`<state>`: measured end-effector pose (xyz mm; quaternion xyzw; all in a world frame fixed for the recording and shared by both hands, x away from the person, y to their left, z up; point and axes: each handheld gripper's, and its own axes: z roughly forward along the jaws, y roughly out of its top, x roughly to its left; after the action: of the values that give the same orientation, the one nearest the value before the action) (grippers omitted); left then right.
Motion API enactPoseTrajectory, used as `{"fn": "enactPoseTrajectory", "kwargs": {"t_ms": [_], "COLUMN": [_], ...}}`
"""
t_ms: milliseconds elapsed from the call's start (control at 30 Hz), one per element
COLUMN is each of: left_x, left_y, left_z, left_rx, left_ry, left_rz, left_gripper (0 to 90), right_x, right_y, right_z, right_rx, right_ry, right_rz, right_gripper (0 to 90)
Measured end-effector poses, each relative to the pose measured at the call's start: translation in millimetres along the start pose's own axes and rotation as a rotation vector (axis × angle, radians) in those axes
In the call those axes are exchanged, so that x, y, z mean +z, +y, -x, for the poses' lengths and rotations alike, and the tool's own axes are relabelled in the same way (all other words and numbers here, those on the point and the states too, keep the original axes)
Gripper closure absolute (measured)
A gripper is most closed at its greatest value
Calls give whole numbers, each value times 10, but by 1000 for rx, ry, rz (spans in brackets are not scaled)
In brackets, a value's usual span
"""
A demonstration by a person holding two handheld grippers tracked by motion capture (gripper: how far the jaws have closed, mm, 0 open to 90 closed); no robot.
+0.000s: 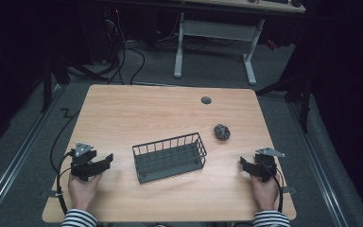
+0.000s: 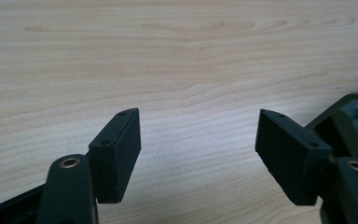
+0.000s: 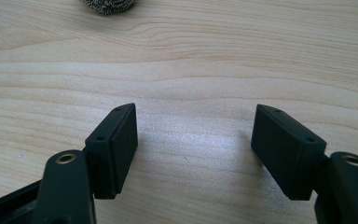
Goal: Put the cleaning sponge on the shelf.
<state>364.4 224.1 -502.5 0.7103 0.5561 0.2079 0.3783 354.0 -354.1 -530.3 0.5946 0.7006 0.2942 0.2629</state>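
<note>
Basket [image 1: 169,157], a dark wire one, sits near the middle of your wooden table [image 1: 137,109], angled so its right end points toward 1 o'clock. A dark scouring ball [image 1: 222,132] lies apart from it at the basket's 2 o'clock; its bottom edge shows at the top of your right gripper view [image 3: 106,6]. A round grey grommet [image 1: 206,100] sits farther back, at 12 o'clock from the ball. Your left gripper [image 1: 105,160] rests at the basket's 9 o'clock, jaws spread wide over bare wood, with the basket's edge [image 2: 354,119] beside its right jaw. Your right gripper [image 1: 242,163] rests at 3 o'clock, jaws likewise parted and holding nothing.
</note>
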Motion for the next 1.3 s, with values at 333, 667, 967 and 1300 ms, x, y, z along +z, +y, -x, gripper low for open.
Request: {"fn": "enactPoseTrajectory", "kwargs": {"t_ms": [333,667,967,1300], "left_x": [164,228,302,302], "left_y": [-62,-74,-103,-181], "left_z": [-48,-51,-65,-131], "left_rx": [27,53,83,50], "left_ry": [47,71,109,109], "left_rz": [-31,-35,-75,-47], "left_gripper": [300,298,294,298], "right_x": [0,1,0,-9], "right_y": [0,2,1,30], "right_z": [0,2,3,-4], "right_rx": [0,0,-2,-14], "right_ry": [0,2,4,25], "right_rz": [0,0,0,-23], "right_gripper": [317,317,316,308]}}
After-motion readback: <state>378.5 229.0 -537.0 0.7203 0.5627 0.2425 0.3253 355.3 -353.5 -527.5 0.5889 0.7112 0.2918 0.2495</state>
